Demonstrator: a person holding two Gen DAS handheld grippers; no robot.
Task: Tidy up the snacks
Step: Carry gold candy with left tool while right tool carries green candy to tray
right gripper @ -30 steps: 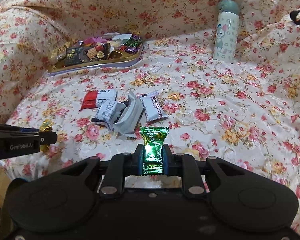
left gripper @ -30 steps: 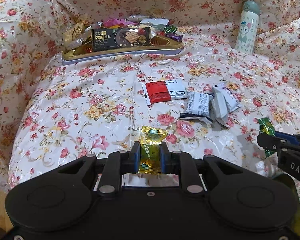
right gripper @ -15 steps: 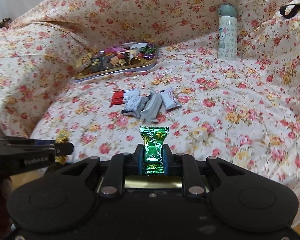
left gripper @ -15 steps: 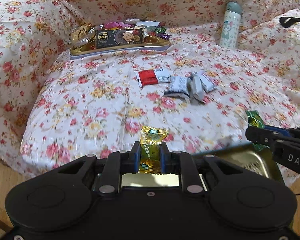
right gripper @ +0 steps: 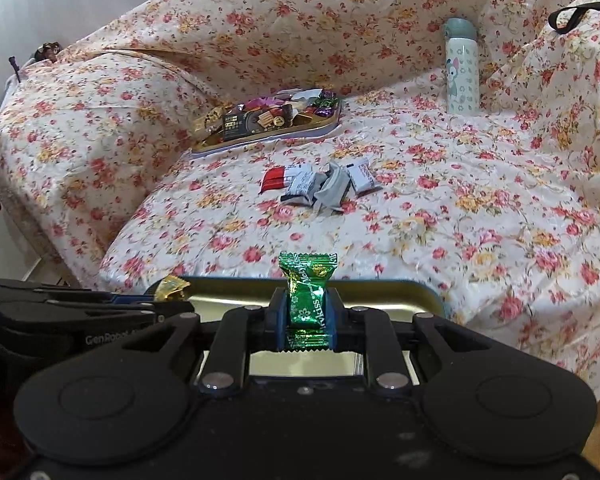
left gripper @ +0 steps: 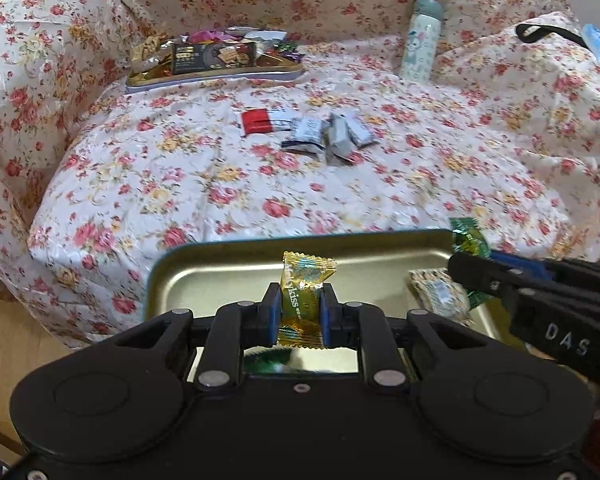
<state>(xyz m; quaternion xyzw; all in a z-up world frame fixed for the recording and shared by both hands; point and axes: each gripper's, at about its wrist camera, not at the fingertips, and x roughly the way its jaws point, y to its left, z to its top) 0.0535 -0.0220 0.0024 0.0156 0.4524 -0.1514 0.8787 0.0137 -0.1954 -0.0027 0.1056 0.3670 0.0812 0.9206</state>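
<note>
My left gripper (left gripper: 299, 312) is shut on a gold-wrapped candy (left gripper: 305, 284) and holds it over a gold metal tray (left gripper: 228, 272) at the sofa's front edge. My right gripper (right gripper: 306, 312) is shut on a green-wrapped candy (right gripper: 306, 292) above the same tray (right gripper: 380, 290). It enters the left wrist view from the right (left gripper: 460, 264) with the green candy (left gripper: 468, 240) at its tips. A pale wrapped snack (left gripper: 438, 294) lies in the tray. Several loose packets (right gripper: 320, 182) lie mid-sofa.
A second tray full of snacks (right gripper: 268, 120) sits at the back left of the floral-covered sofa (right gripper: 460, 208). A pale bottle with a teal cap (right gripper: 462, 68) stands at the back right. A black strap (right gripper: 580, 12) lies on the right armrest. Wooden floor shows at lower left (left gripper: 16, 344).
Both grippers have pulled back from the sofa with their candies. The near gold tray has come into view beneath them, and the loose packets now look farther away.
</note>
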